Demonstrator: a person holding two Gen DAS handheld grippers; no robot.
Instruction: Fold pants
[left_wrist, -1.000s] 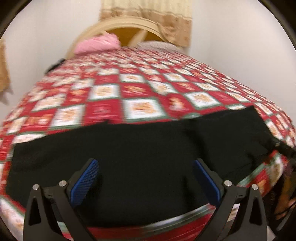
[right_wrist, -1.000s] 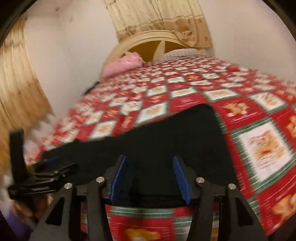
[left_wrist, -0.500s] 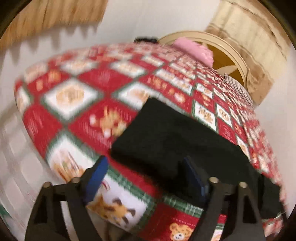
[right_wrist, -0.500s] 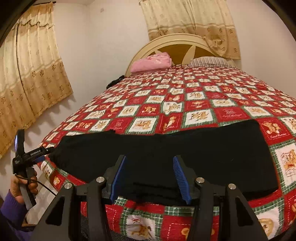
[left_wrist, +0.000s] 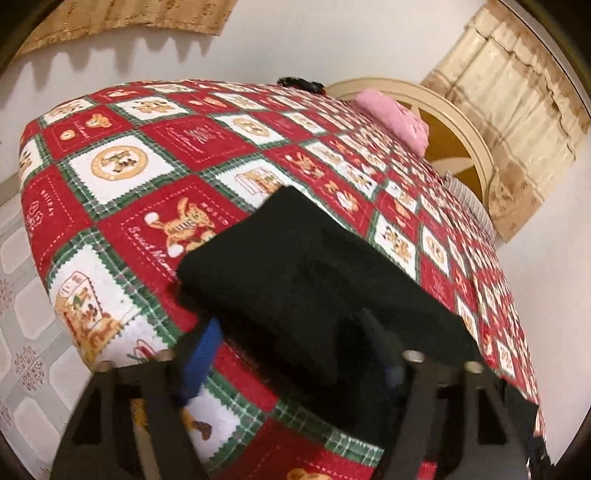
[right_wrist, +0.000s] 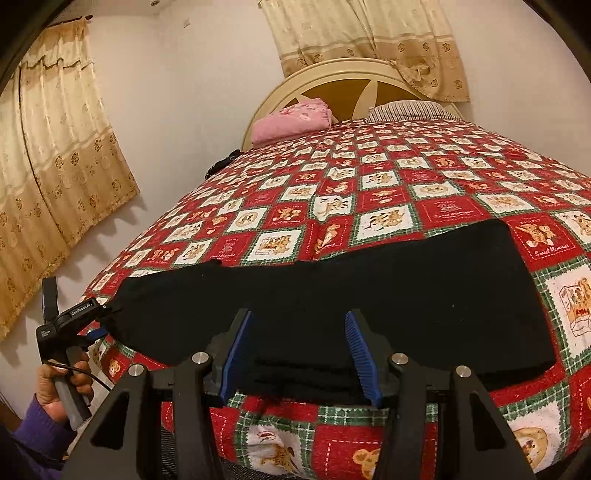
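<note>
Black pants (right_wrist: 369, 288) lie folded lengthwise in a long strip across the near part of the bed. My left gripper (left_wrist: 291, 332) is at their left end, its jaws closing with the corner of the pants (left_wrist: 314, 277) between them and a gap still showing. The right wrist view shows that left gripper (right_wrist: 92, 321) held by a hand (right_wrist: 55, 384), one finger above the cloth and one below. My right gripper (right_wrist: 299, 354) stands open at the pants' near edge, with bunched black cloth between its blue pads (right_wrist: 236, 354).
The bed carries a red, white and green teddy-bear quilt (right_wrist: 369, 184). A pink pillow (right_wrist: 291, 120) and a striped one lie by the cream headboard (right_wrist: 332, 74). A small black object (right_wrist: 221, 162) sits at the bed's left edge. Curtains (right_wrist: 55, 166) hang on the left wall. Tiled floor (left_wrist: 22, 295) lies below the bed's corner.
The left gripper has swung from the pants' middle to their left end, rolled, and its jaws have narrowed around the corner. The right gripper's view has levelled out; its jaws kept their width.
</note>
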